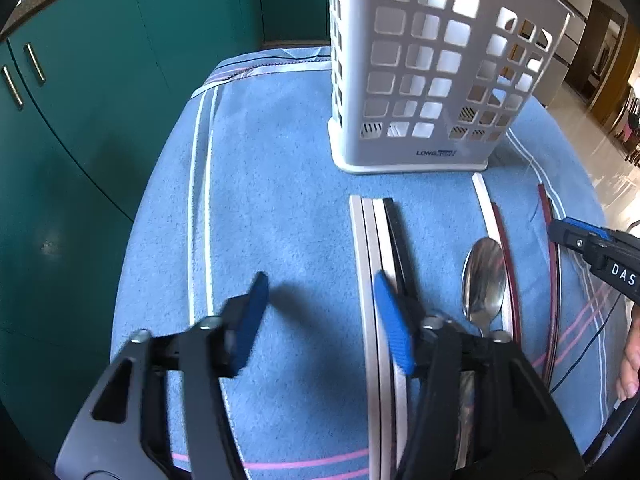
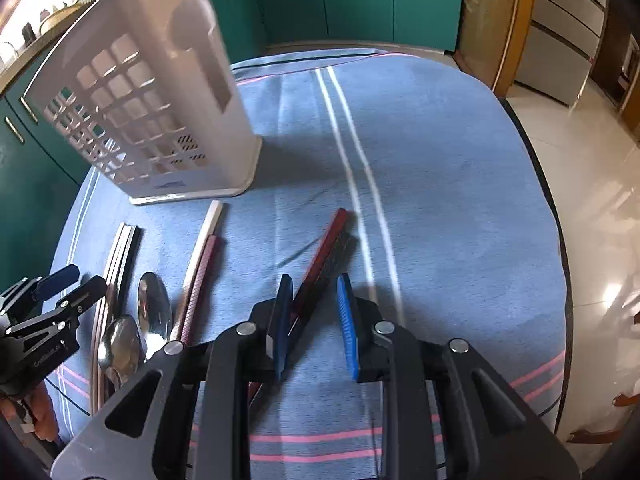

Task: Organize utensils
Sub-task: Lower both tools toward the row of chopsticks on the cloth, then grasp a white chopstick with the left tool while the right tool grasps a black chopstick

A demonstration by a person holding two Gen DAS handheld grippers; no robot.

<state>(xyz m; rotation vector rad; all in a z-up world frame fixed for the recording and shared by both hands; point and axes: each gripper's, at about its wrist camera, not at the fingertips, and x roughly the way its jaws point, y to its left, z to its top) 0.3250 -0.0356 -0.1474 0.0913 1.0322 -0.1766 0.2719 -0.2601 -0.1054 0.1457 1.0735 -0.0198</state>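
Right wrist view: both the right gripper [image 2: 314, 320] and left gripper [image 1: 320, 316] released, over open blue cloth [image 2: 440, 184].

Layout, left wrist view: utensil holder [image 1: 432, 68] stands upright on the cloth [image 1: 280, 208] covering the worktop, at 12 o'clock, far end. Before it, utensils lie lengthwise, pointing toward the holder – a tight bundle of chopsticks [image 1: 370, 264] at centre, then a spoon [image 1: 482, 276] at 3 o'clock of the bundle, with a chopstick pair [image 1: 490, 216] just beside the spoon on its far side, and another pair [image 1: 552, 264] further out toward the cloth edge. Left gripper [image 1: 320, 316] sits at 6 o'clock, one finger over the bundle. Right wrist view: right gripper [image 2: 314, 326] at 6 o'clock straddles the outermost pair [image 2: 324, 256] – second spoon [image 2: 120, 344] lies near the first [image 2: 154, 308]. Cabinets [image 1: 100, 80] behind, 10 to 12 o'clock.
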